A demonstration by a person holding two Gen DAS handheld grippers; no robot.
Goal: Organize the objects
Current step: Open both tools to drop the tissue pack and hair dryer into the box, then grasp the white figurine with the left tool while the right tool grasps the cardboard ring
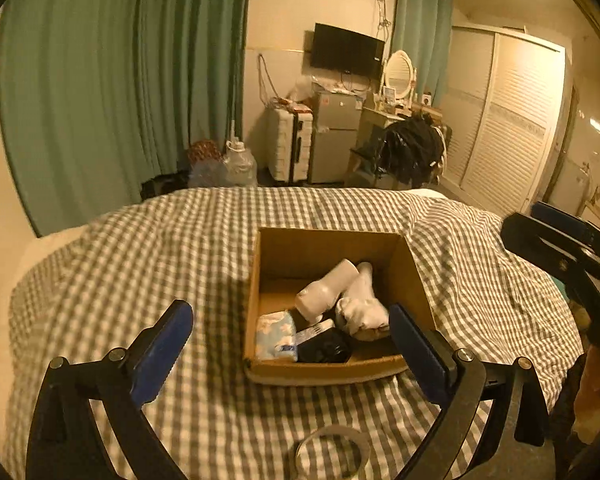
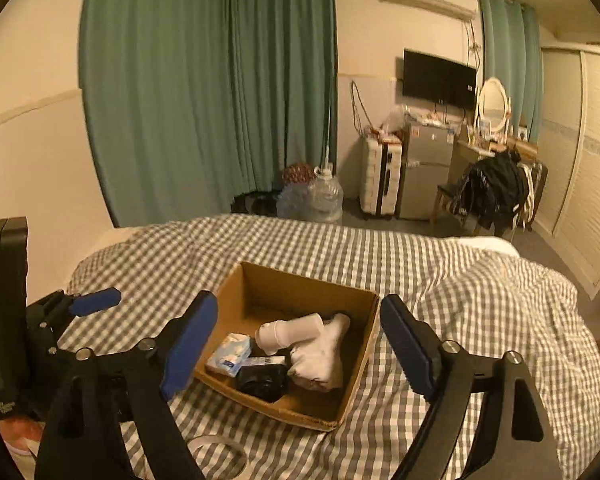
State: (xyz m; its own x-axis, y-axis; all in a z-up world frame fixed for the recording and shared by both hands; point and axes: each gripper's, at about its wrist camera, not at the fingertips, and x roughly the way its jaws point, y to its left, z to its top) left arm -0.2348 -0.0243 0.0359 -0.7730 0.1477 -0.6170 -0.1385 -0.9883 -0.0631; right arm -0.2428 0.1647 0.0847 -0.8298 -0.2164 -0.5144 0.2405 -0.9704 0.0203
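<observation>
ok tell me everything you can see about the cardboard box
The cardboard box is plain brown, square, open-topped and low-walled. It sits flat on the checked bedspread, part full: a white bottle, white cloth, a tissue pack and a black object lie inside. Neither gripper touches it.

The left gripper (image 1: 292, 344) hovers wide open over a checked bed (image 1: 140, 264), framing a cardboard box (image 1: 331, 244) of white socks (image 1: 361, 304).
</observation>
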